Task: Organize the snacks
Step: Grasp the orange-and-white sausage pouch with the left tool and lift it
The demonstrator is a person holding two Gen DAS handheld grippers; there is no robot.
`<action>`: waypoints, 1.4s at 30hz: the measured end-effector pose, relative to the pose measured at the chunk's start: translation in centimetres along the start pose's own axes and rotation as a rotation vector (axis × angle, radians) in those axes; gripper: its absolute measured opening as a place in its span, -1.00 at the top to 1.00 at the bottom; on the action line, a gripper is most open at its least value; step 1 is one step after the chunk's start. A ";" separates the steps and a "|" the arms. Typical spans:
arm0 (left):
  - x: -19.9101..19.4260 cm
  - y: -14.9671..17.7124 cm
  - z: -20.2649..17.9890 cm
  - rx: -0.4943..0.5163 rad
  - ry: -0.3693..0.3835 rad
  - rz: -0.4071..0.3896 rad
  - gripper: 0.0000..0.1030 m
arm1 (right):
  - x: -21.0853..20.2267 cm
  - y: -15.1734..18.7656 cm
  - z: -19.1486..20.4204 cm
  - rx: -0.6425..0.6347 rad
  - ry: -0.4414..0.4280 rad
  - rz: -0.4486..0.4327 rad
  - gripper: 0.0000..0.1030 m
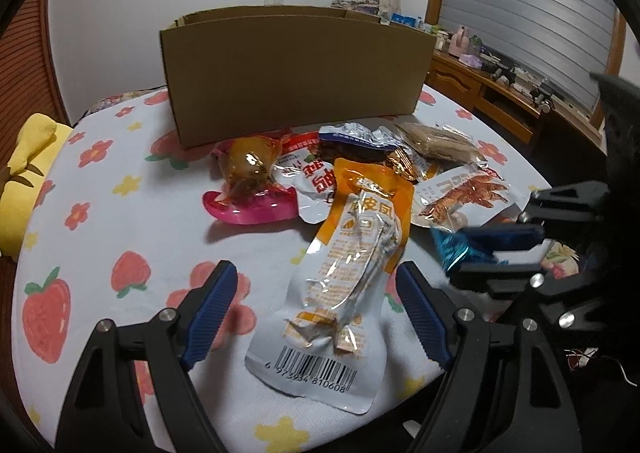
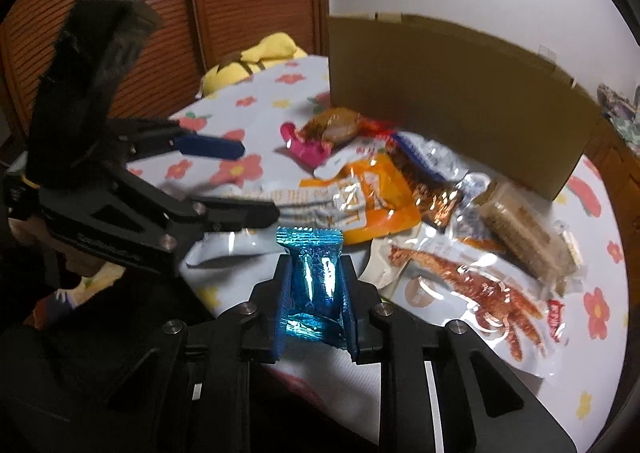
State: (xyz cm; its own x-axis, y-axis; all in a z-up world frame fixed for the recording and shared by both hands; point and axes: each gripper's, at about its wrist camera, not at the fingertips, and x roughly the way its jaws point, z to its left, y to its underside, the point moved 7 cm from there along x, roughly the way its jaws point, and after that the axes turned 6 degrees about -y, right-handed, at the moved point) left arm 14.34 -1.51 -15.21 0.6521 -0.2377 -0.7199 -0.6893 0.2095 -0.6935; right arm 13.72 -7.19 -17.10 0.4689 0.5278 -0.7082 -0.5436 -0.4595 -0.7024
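Showing only in the right wrist view: right gripper (image 2: pixel 314 307) pinching a crinkly blue foil candy (image 2: pixel 314 285), in front of the cardboard box (image 2: pixel 460 93). Showing in the left wrist view: left gripper (image 1: pixel 316 309) spreading wide around a glossy orange-and-white pouch (image 1: pixel 352 273) lying before that box on the strawberry-print cloth (image 1: pixel 120 213).

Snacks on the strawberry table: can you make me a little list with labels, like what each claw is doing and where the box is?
left gripper: open, jaws either side of the orange and white pouch
right gripper: shut on the blue candy wrapper
cardboard box: upright at the back of the table, behind the snack pile
pink packet: left end of the pile
chicken feet packet: right side, flat on the cloth
tablecloth: white with strawberries and flowers
inside of box: hidden
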 end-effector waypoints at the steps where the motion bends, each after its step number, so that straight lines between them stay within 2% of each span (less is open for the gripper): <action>1: 0.1 -0.1 -0.2 0.006 0.003 0.004 -0.59 | -0.3 -0.2 0.0 0.002 0.002 -0.009 0.60; 9: 2.3 -1.3 -2.0 0.062 0.025 0.081 -0.59 | -2.7 -1.5 -1.5 0.034 0.033 -0.069 0.60; 15: 3.6 -1.9 -2.9 0.106 0.044 0.157 -0.59 | -4.0 -1.2 -3.2 0.064 0.065 -0.085 0.60; 19: 4.4 -1.9 -3.1 0.128 0.038 0.190 -0.36 | -4.5 -0.9 -4.2 0.084 0.077 -0.093 0.60; 23: 4.5 -2.0 -3.3 0.152 0.025 0.189 -0.25 | -4.7 -0.7 -4.6 0.099 0.081 -0.096 0.60; 27: 4.4 -1.9 -3.1 0.157 0.021 0.175 0.01 | -4.5 -0.4 -4.9 0.104 0.082 -0.091 0.60; 29: 4.3 -1.9 -2.9 0.148 0.019 0.171 0.07 | -4.5 -0.3 -4.9 0.108 0.083 -0.090 0.60; 42: 1.2 -3.3 -1.3 0.073 -0.011 0.049 0.09 | -4.6 -0.9 -5.4 0.103 0.095 -0.098 0.60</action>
State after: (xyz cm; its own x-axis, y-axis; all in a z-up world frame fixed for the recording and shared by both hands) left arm 16.99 -3.73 -13.78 0.6215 -0.2150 -0.7533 -0.6963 0.2891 -0.6570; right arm 15.79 -13.07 -13.56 0.5847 0.4943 -0.6433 -0.5581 -0.3304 -0.7611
